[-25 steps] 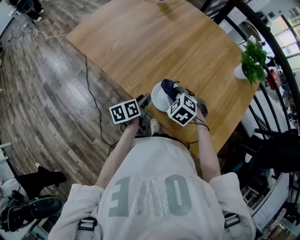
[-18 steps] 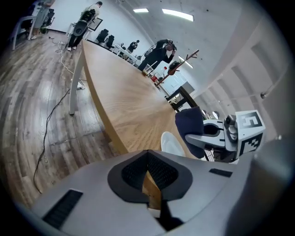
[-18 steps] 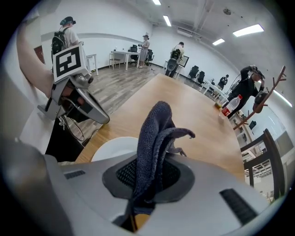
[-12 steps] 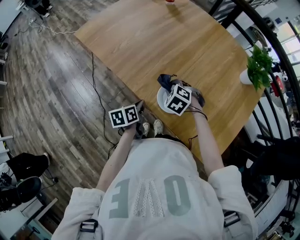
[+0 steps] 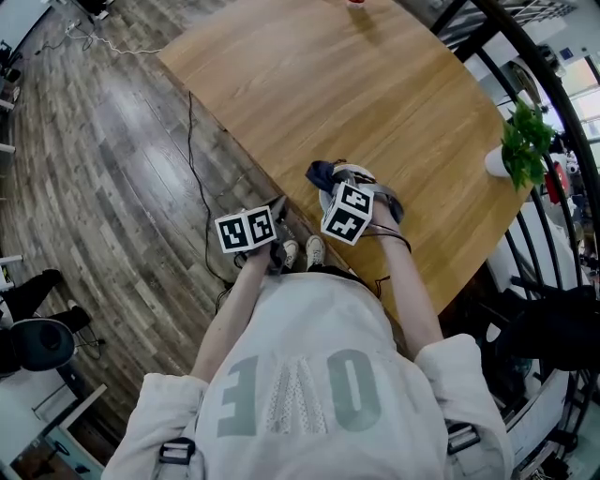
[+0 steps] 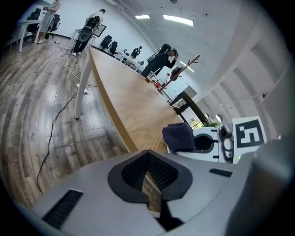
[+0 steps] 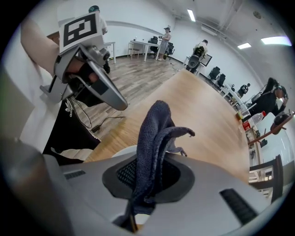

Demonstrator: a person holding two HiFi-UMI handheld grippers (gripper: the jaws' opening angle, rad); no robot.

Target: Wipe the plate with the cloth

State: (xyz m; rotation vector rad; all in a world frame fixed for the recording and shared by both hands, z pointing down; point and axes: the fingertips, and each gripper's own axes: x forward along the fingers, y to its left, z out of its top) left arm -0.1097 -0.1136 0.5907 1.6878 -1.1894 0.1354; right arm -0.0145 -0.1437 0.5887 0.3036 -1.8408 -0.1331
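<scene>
My right gripper (image 5: 354, 187) hangs over the white plate (image 5: 328, 199) near the table's front edge, pointing steeply down. It is shut on a dark blue cloth (image 7: 154, 133), which sticks up in a fold between the jaws of that gripper (image 7: 147, 171). A sliver of the plate (image 7: 123, 152) shows under it. The cloth (image 5: 322, 172) also bulges out past the plate's far left rim. My left gripper (image 5: 277, 210) is off the table edge, above the floor, apart from the plate. In its own view the left gripper (image 6: 147, 167) is shut with nothing in it, and the cloth (image 6: 179, 137) lies ahead to the right.
The wooden table (image 5: 309, 75) stretches away from me. A potted plant (image 5: 521, 141) stands at its right edge and a red item (image 5: 356, 3) at the far end. A black railing (image 5: 525, 56) curves round the right side. A cable (image 5: 200, 178) trails on the floor.
The left gripper has drawn back from the plate to beyond the table edge. The right gripper, still holding the cloth, has moved down over the plate and now covers most of it.
</scene>
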